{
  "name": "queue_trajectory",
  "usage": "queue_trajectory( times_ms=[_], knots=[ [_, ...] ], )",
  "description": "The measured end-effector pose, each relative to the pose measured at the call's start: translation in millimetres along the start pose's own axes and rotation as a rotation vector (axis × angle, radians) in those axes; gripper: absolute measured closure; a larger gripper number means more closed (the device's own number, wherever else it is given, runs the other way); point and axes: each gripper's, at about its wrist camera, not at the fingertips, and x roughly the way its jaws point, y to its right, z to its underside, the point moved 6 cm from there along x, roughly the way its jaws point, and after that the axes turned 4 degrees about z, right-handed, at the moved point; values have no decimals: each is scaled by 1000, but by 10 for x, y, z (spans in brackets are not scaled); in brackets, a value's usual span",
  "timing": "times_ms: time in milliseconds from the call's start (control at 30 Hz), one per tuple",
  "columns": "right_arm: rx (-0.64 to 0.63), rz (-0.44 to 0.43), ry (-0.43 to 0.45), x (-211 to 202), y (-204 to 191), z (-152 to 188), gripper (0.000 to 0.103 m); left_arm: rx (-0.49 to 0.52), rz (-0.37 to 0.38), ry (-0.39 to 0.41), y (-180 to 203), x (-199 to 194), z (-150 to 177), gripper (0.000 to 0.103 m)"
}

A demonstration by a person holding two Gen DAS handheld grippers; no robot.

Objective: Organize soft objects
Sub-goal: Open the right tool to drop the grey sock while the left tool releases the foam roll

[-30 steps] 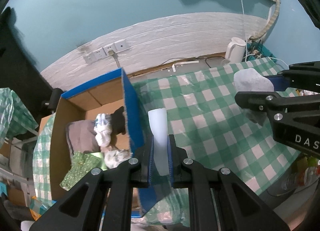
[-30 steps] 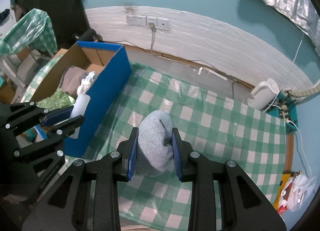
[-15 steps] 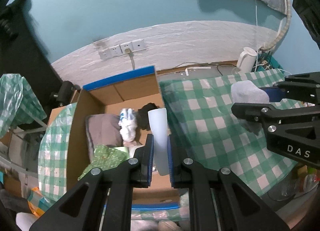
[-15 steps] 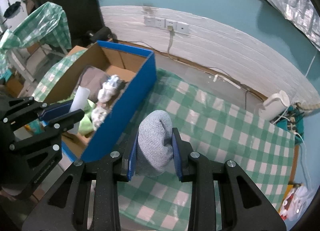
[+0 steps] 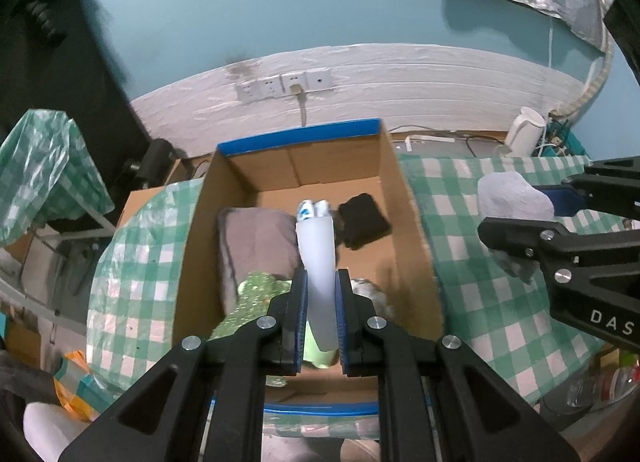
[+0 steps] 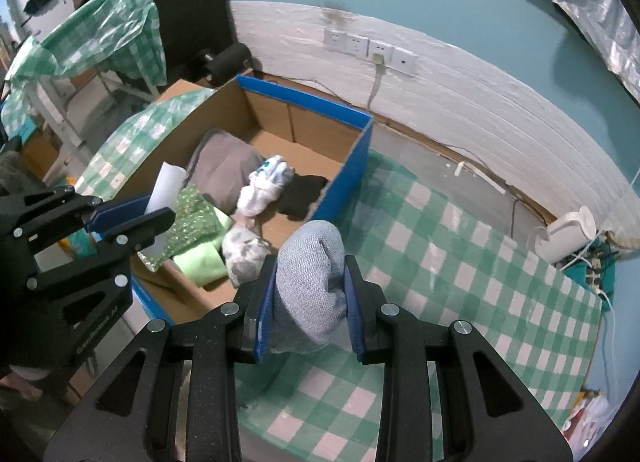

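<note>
My left gripper (image 5: 322, 282) is shut on a pale white rolled cloth (image 5: 316, 258) and hangs over the open cardboard box (image 5: 404, 218) with blue outer walls. From the right wrist view, that left gripper (image 6: 132, 214) holds the white roll (image 6: 166, 186) above the box's near left part. My right gripper (image 6: 310, 286) is shut on a grey knitted bundle (image 6: 312, 262), just right of the box's blue wall (image 6: 352, 174) over the checked tablecloth (image 6: 460, 262). The grey bundle (image 5: 512, 198) and right gripper (image 5: 532, 210) show at the right of the left wrist view.
Inside the box lie a grey-brown cushion (image 5: 256, 242), a black cloth (image 5: 364, 218), a white-and-blue sock bundle (image 6: 268, 182), a green sequinned piece (image 6: 192, 218) and a light green cloth (image 6: 202, 260). A white kettle (image 6: 568, 238) and cables sit at the table's far right. Wall sockets (image 5: 288, 84) are behind.
Both grippers have moved left with their loads. The left gripper went from the box's blue wall to over its inside; the right gripper came close to that wall.
</note>
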Motion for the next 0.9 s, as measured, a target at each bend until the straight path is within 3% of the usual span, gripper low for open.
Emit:
queue_trajectory(
  times_ms=[467,700,800,867,900],
  knots=[
    [-37,-41,-28,240,-387,-198,73,-73,-31,-31,-455,157,98,90],
    [-31,-78,-43,413,-514,-235,73,-94,-42,-65,-571,262,174,83],
    [-18,-104,-37,440,-536,-260,61,-109,-38,-81,-612,289,192,82],
    [-12,-109,-21,427,-534,-281,53,-122,-32,-88,-645,287,202,73],
    [-11,-104,-11,412,-533,-292,47,-125,-35,-88,-656,275,201,63]
  ],
)
